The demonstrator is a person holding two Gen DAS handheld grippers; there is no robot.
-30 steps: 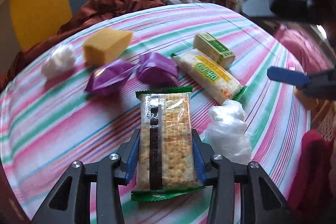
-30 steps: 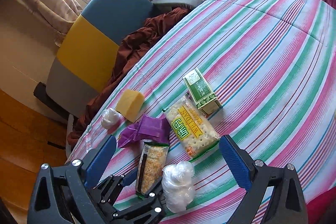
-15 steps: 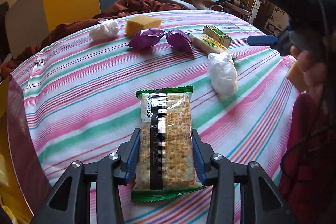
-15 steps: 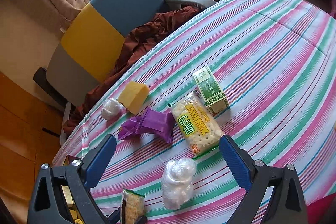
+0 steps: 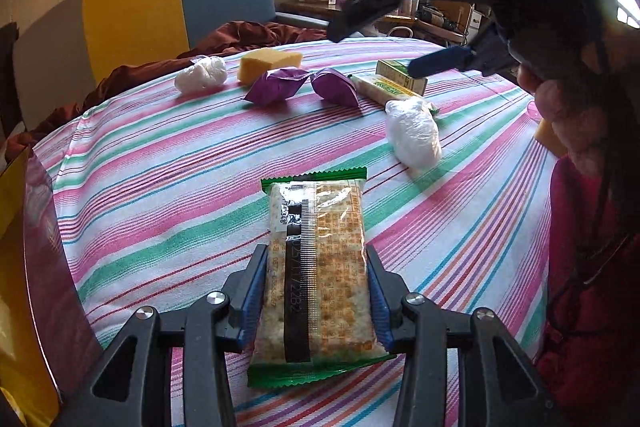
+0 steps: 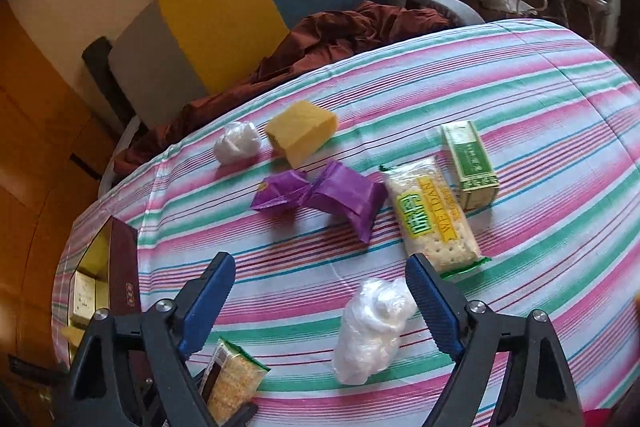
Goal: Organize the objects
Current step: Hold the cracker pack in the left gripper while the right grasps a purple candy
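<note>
Green-edged and clear, the cracker pack [image 5: 318, 267] sits clamped between the blue pads of your left hand-held gripper [image 5: 316, 291], raised above the striped tabletop [image 5: 160, 179]; its near end is cut off by the gripper frame. At far right your right hand-held gripper [image 5: 440, 61] shows only one blue finger, and your hand [image 5: 560, 107] is blurred.

From the right wrist, your right hand-held gripper [image 6: 320, 303] has just been narrowing, pads apart and touching nothing. The white plastic bundle [image 6: 370, 331] lies on the cloth between and just beyond them. The cracker pack shows near left, half hidden.
</note>
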